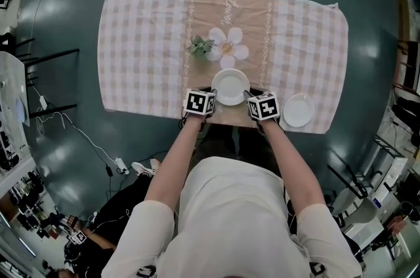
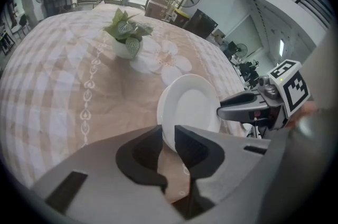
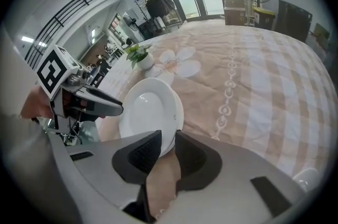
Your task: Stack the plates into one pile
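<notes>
A white plate (image 1: 230,86) is near the front edge of the checked tablecloth (image 1: 144,40), and I hold it from both sides. My left gripper (image 1: 212,93) is shut on its left rim, and my right gripper (image 1: 249,96) is shut on its right rim. In the left gripper view the plate (image 2: 193,106) stands tilted, with its rim between the dark pads of the left gripper (image 2: 169,141). The right gripper view shows the same plate (image 3: 148,109) pinched by the right gripper (image 3: 168,145). A second white plate (image 1: 298,110) lies flat on the cloth to the right.
A small potted plant (image 1: 200,47) stands behind the held plate, next to a printed flower (image 1: 230,44). The table's front edge (image 1: 223,122) runs just under my grippers. Dark floor surrounds the table, with cables and chairs at the left.
</notes>
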Action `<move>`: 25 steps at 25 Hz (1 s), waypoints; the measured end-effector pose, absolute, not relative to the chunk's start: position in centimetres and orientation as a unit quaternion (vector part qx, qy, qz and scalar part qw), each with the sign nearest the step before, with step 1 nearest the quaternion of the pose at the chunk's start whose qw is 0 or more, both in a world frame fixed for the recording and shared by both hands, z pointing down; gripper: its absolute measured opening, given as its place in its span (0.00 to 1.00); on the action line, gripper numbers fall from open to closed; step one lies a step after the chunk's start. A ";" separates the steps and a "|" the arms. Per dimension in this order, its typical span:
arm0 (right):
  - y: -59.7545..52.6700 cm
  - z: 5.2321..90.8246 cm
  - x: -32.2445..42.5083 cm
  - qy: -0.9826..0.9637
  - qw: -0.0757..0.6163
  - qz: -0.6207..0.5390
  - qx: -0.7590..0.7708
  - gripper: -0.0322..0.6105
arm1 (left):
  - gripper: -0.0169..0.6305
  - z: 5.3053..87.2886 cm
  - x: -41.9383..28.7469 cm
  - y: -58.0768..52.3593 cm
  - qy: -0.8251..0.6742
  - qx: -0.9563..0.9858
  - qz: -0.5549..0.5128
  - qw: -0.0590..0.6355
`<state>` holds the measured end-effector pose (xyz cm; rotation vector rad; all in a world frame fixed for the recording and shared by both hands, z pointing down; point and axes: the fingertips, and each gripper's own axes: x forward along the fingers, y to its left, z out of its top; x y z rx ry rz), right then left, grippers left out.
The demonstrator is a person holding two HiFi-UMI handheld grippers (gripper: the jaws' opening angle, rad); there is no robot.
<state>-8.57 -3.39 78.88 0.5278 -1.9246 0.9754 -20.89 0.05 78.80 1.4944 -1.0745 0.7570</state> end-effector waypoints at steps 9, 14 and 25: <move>-3.3 78.1 -8.9 -0.793 0.442 0.368 0.202 0.26 | 0.20 79.1 -21.8 0.9 -0.466 0.628 0.323 0.534; -3.2 77.2 -8.6 -0.798 0.435 0.365 0.201 0.26 | 0.20 77.9 -21.9 1.1 -0.467 0.632 0.322 0.527; -2.9 75.6 -3.7 -0.809 0.401 0.370 0.219 0.26 | 0.20 76.2 -15.5 0.0 -0.439 0.668 0.325 0.506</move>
